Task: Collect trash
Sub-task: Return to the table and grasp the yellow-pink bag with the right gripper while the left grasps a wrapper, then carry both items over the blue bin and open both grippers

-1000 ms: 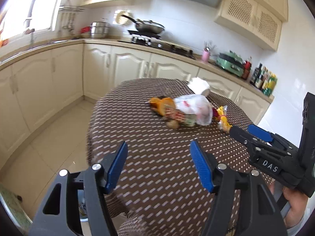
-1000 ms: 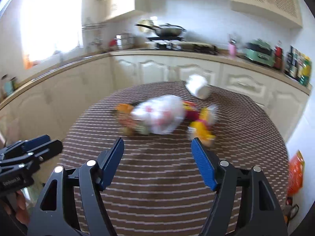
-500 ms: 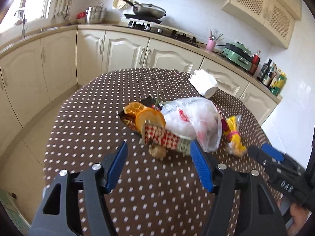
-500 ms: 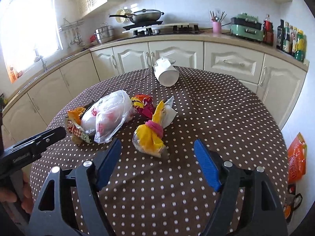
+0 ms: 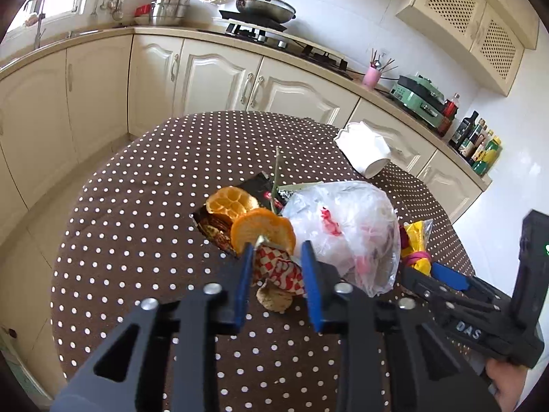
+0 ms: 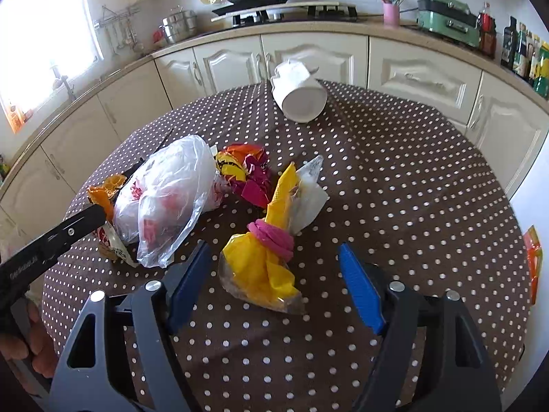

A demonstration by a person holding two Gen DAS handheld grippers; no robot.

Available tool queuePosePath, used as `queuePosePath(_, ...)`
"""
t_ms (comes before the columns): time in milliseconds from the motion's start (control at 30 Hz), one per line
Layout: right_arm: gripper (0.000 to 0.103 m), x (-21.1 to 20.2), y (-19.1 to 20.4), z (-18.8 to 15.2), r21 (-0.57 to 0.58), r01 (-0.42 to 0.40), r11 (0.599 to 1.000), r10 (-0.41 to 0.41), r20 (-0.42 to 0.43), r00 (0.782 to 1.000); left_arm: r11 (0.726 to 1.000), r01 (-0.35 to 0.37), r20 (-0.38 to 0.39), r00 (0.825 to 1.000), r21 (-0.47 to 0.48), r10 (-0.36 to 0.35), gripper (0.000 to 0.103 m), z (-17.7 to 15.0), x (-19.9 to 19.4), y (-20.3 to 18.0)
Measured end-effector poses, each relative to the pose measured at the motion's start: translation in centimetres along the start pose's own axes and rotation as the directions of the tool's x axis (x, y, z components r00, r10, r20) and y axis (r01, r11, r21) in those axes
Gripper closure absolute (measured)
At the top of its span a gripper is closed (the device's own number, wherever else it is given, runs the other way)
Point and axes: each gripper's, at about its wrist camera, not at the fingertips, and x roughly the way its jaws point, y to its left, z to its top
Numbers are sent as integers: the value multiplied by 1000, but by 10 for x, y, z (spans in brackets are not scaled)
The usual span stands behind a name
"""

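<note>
A heap of trash lies on the brown polka-dot round table (image 5: 144, 226). My left gripper (image 5: 278, 261) has its blue pads closed in on a red-and-white checked wrapper (image 5: 279, 271), beside orange peels (image 5: 262, 231) and a clear plastic bag (image 5: 346, 226). My right gripper (image 6: 274, 274) is open, its pads on either side of a yellow wrapper bundle tied with a pink band (image 6: 264, 257), not touching it. The plastic bag (image 6: 168, 192) and crumpled red-yellow wrappers (image 6: 247, 171) lie beyond.
A white cup (image 6: 298, 92) lies tipped at the table's far side, also in the left wrist view (image 5: 365, 152). Cream kitchen cabinets (image 6: 319, 58) and a counter with a stove ring the table. An orange bag (image 6: 533, 261) sits on the floor at right.
Both grippers moved forward to the trash heap. The left pads closed from wide open onto the checked wrapper. The right gripper came over the yellow bundle and stays open.
</note>
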Motion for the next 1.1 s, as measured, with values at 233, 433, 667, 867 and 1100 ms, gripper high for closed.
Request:
queuePosePath(233,63,-5,2,-2,-9,-22,1000,22,-1,1000,1000,25,27,999,15,-26,89,-8,-15,-1)
queuePosePath(433,64,-31,3,-9,-3,-11,1000,11,65,998,997,81,82,993,0,-80,90,-17,-48,2)
queuePosePath(667,64,-73,37,-16,-67,-74,995,82,122,989,995,103,173,980,-14,-99,90,-26,-108,14)
queuePosePath(867,64,-94,108,-24,-184,-179,966,204,129,970,999,28,233,972,-42,-18,90,-44,-157,46)
queuePosePath(1100,64,-83,217,-50,-310,-332,891,358,30,933,981,-105,279,949,-163,148,90,-81,-216,125)
